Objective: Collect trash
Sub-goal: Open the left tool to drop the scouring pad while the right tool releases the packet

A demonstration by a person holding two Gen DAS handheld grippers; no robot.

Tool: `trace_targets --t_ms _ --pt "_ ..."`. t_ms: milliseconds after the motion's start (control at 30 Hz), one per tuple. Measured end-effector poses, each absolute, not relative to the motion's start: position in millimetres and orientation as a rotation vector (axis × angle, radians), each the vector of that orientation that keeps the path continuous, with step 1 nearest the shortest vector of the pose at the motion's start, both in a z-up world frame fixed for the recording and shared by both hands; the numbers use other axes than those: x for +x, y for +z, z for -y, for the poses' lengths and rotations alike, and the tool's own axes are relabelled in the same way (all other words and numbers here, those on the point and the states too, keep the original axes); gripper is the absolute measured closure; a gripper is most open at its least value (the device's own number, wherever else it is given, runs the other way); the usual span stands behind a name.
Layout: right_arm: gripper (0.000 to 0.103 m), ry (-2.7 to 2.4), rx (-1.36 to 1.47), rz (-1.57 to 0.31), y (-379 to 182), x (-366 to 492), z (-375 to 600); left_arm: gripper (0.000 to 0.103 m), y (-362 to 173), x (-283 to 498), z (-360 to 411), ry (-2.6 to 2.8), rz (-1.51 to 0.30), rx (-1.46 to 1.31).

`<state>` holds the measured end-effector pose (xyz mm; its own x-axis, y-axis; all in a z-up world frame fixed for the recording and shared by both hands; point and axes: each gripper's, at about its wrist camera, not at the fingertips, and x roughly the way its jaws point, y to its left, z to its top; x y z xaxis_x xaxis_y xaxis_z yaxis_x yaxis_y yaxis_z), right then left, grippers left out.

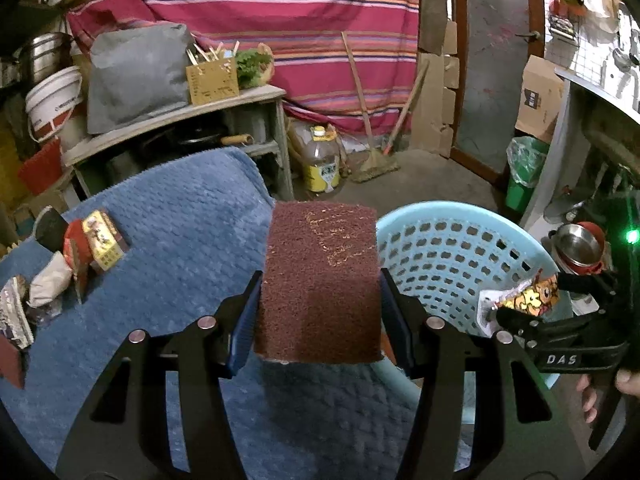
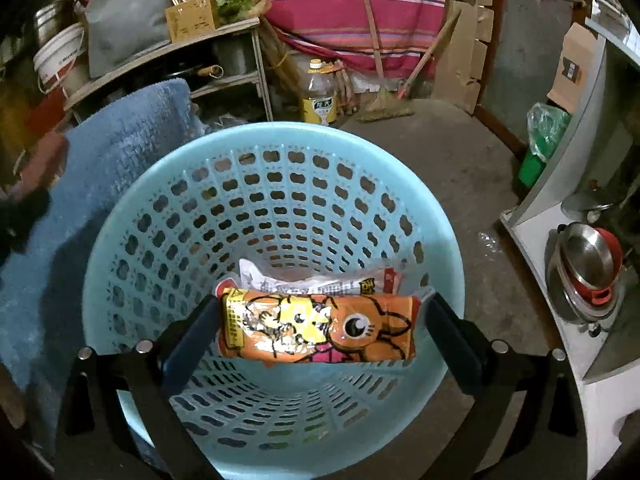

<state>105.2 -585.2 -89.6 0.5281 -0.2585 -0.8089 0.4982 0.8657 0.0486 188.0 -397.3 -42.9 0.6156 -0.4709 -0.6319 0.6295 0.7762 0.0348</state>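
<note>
Left claw [image 1: 320,312] clamped on brown pad [image 1: 320,280]; right claw [image 2: 320,328] gripping orange wrapper [image 2: 320,330] above basket rim [image 2: 100,264].

- The near part of the blue basket [image 1: 448,248] is hidden behind the brown scouring pad [image 1: 318,280].
- The wrappers [image 1: 16,312] at the left edge are cut off.
- The print on the yellow bottle [image 2: 318,98] cannot be read.

surface: blue blanket [image 1: 168,216] | on it: crumpled wrappers [image 1: 76,256]
</note>
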Motion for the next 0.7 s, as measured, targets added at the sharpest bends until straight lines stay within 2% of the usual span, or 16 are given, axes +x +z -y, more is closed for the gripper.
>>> trace_targets --t_ms 300,700 --pt "0.004 -0.414 0.155 -0.963 -95.3 96.5 572.5 0.049 -74.2 178.9 431.6 -0.753 -0.73 0.302" --pt "0.004 -0.412 0.233 -0.927 -89.1 89.5 586.9 0.048 -84.8 188.8 442.9 -0.789 -0.791 0.322"
